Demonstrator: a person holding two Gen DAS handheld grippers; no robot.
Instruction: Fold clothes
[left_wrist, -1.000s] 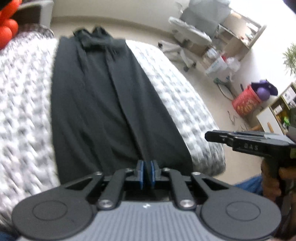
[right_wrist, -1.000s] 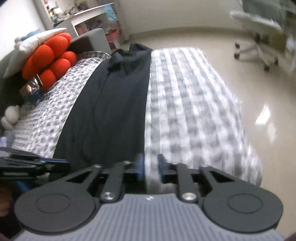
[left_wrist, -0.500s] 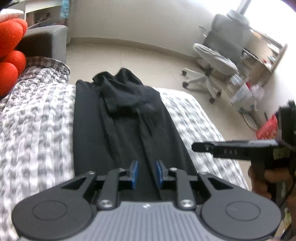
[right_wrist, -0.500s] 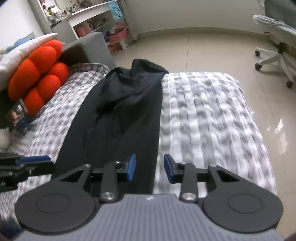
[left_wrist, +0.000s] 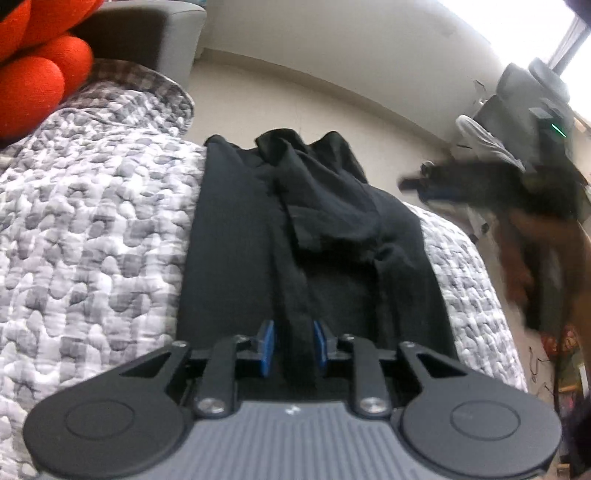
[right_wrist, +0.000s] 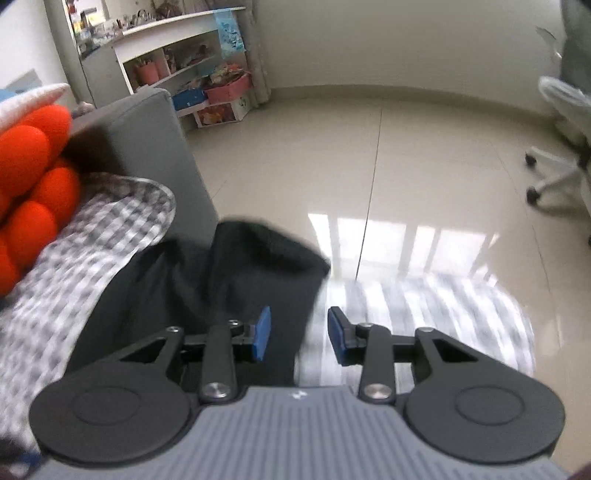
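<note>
Black garment (left_wrist: 310, 236) lies lengthwise down the middle of a grey-and-white quilted bed cover (left_wrist: 92, 240), folded into a long narrow strip, far end bunched and rumpled near the bed's far edge. Left gripper (left_wrist: 293, 347) hovers over the near part of the strip; blue pads (left_wrist: 266, 347) sit a narrow gap apart with a raised ridge of black cloth running between them, pads not clearly pressing it. In the left wrist view the right gripper (left_wrist: 417, 182) shows blurred at right, held in a person's hand (left_wrist: 532, 254). Right wrist view: right gripper (right_wrist: 299, 334) has its jaws moderately apart, nothing held, garment's right edge (right_wrist: 314, 295) lying below the gap, bed cover to its right. Orange cushion (right_wrist: 33, 184) at left beside a grey sofa arm (right_wrist: 159, 140). Shelf unit (right_wrist: 177, 66) against the far wall, office chair (right_wrist: 561, 147) at right on glossy tiled floor (right_wrist: 369, 155).
</note>
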